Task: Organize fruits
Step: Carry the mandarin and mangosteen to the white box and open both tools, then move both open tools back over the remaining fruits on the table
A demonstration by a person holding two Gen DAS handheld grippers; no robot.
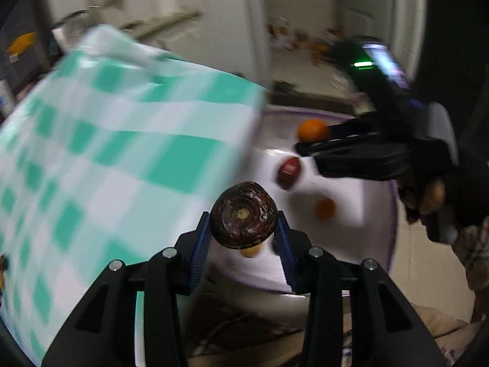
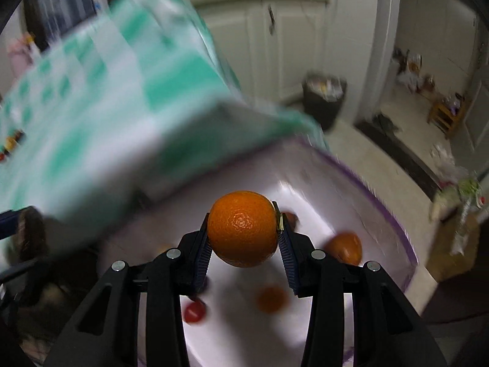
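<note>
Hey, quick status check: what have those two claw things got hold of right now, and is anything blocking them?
Left gripper shut on a dark red fruit. Right gripper shut on an orange. Both over the white bin, loose fruit inside. Green checked box close alongside.

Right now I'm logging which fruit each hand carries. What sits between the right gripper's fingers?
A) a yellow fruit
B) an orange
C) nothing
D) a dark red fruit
B: in the right wrist view the right gripper is shut on an orange, its blue pads pressing both sides, above the white bin.
</note>
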